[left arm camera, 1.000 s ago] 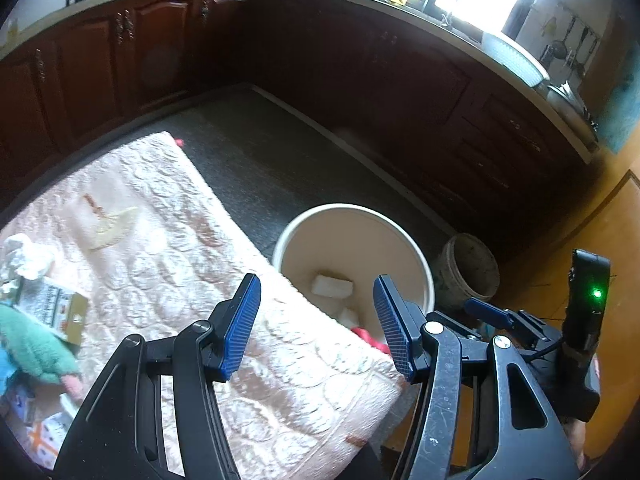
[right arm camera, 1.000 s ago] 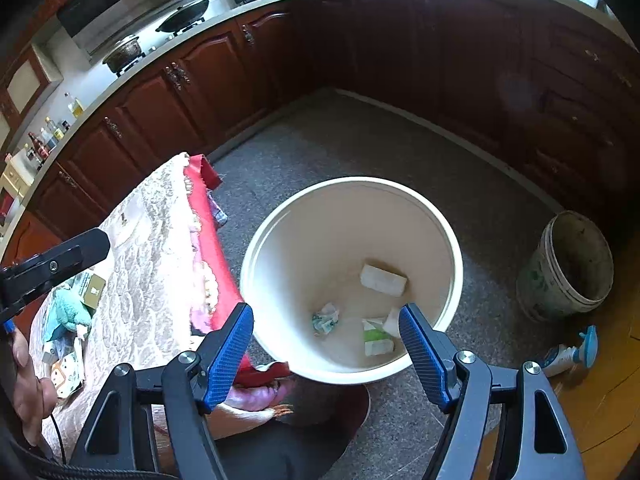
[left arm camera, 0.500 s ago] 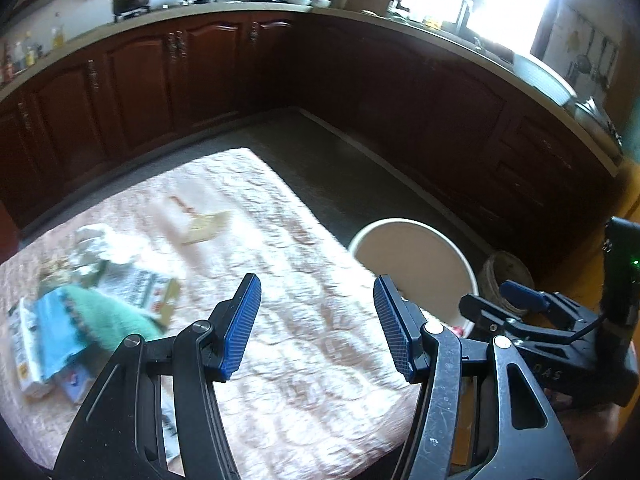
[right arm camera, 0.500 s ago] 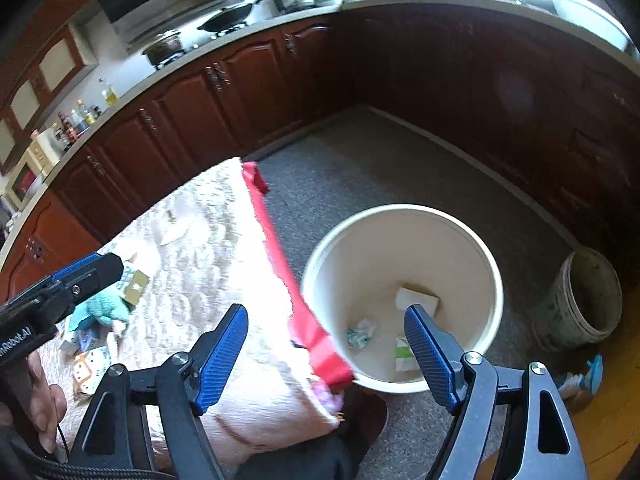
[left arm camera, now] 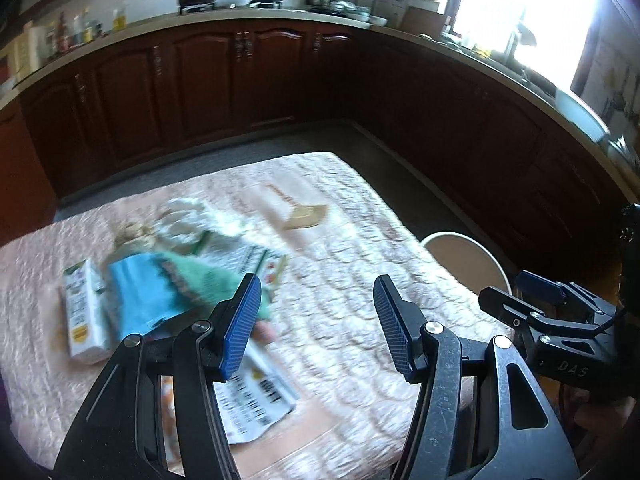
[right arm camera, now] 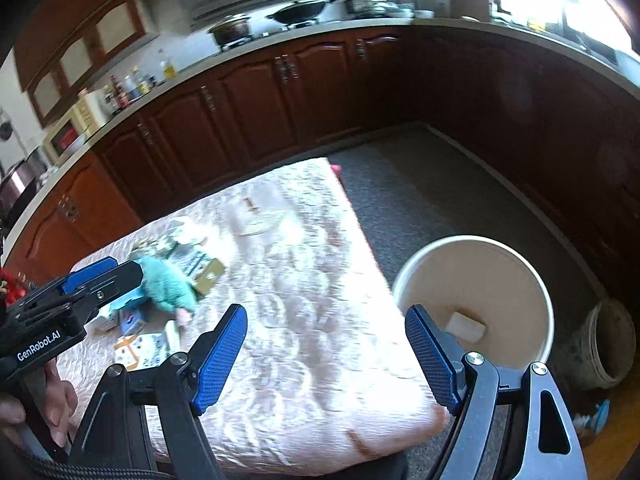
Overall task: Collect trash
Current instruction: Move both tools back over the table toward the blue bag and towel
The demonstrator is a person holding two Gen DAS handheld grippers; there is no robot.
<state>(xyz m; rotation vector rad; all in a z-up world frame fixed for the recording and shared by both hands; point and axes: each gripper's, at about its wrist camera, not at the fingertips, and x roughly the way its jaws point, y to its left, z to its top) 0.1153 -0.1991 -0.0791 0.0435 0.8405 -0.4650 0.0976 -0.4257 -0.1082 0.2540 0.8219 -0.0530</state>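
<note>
A pile of trash lies on the pink quilted table cloth point(left arm camera: 352, 280): a white carton point(left arm camera: 84, 312), a blue packet point(left arm camera: 136, 292), a green fluffy thing point(left arm camera: 200, 280), a printed wrapper point(left arm camera: 256, 400) and crumpled tissue point(left arm camera: 188, 216). A tan paper scrap point(left arm camera: 304, 216) lies apart, farther back. My left gripper point(left arm camera: 318, 320) hangs open above the cloth, just right of the pile, with nothing between its fingers. My right gripper point(right arm camera: 326, 356) is open and empty over the table's near right corner. The white trash bucket point(right arm camera: 476, 264) stands on the floor to the right, with a white piece point(right arm camera: 464, 326) inside.
An old grey bucket point(right arm camera: 608, 344) and a blue spray bottle point(right arm camera: 596, 412) sit on the floor past the white bucket. Dark wood cabinets point(left arm camera: 240, 72) curve around the room under a worktop with pots. A hand point(right arm camera: 52, 404) holds the left gripper.
Both views swung left, from the white bucket to the table. The trash pile came under the left gripper, and the bucket slid to the right edge. The right jaws widened a little.
</note>
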